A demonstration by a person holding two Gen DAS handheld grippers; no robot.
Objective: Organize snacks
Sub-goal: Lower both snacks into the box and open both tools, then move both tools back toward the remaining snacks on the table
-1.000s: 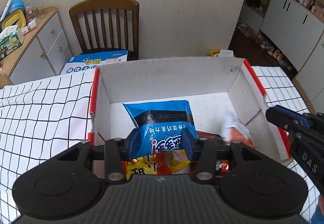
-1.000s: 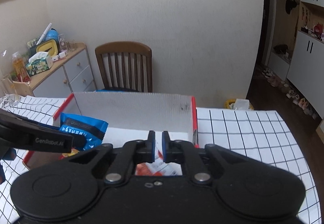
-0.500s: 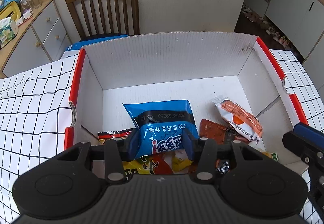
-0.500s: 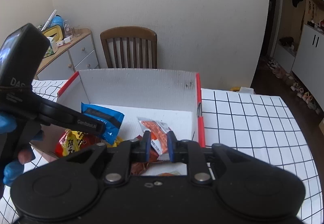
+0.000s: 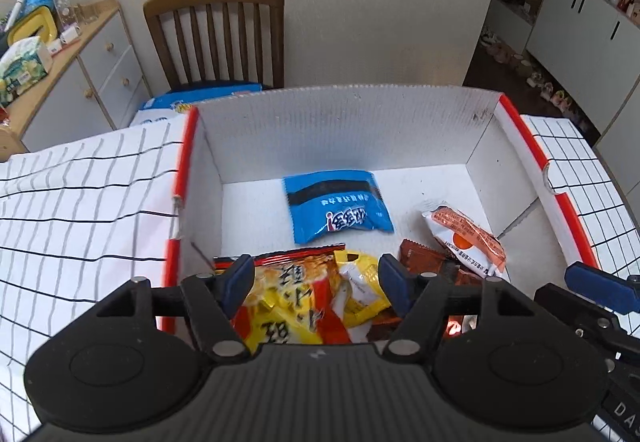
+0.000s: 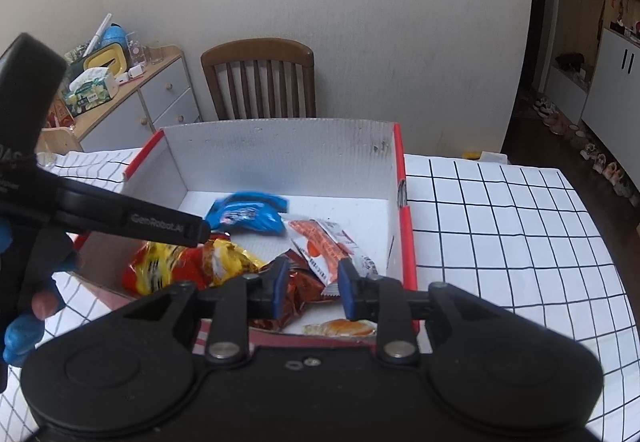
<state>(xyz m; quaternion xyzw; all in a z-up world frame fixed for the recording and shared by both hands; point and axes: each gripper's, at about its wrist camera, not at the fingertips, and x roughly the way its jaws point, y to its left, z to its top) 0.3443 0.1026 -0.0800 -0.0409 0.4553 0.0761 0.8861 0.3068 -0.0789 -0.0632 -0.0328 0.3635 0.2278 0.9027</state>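
Your left gripper (image 5: 316, 284) hangs over the near edge of the white, red-rimmed box (image 5: 344, 130), its jaws opening wide with nothing pinched between them. The blue snack packet (image 5: 338, 207) lies free on the box floor near the middle, toward the back wall. Your right gripper (image 6: 310, 288), at the box's near right corner, is opening too, still narrow and empty. An orange-and-white packet (image 5: 466, 238) rests by the right wall, a yellow-and-red bag (image 5: 296, 298) at the near edge.
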